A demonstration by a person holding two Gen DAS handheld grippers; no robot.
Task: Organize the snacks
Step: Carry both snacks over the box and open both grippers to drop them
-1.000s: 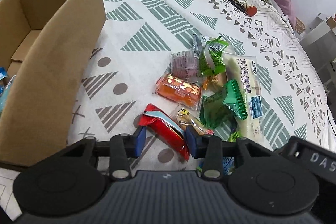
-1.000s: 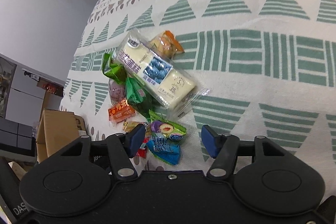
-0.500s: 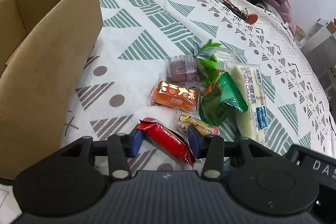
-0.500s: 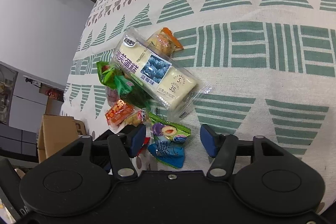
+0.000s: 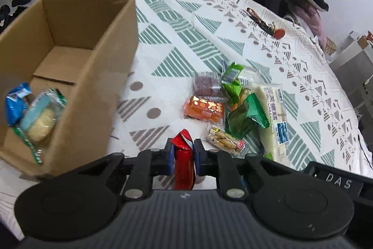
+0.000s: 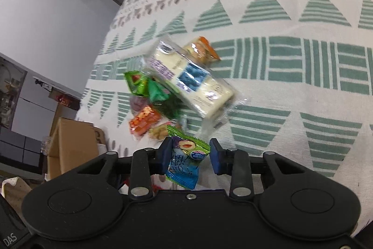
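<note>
Cardboard box (image 5: pixel 70 67): open-topped, at the surface's near left edge; two wrapped snacks lie inside. Bare patterned cloth (image 5: pixel 163 76) separates box from snack pile (image 5: pixel 233 106), to the box's right. Left gripper (image 5: pixel 183 156): jaws clamped on red packet (image 5: pixel 184 162), just right of the box's near corner. Right gripper (image 6: pixel 190 156): jaws partly apart, left pad touching blue-green packet (image 6: pixel 185 162); right pad clear.
</note>
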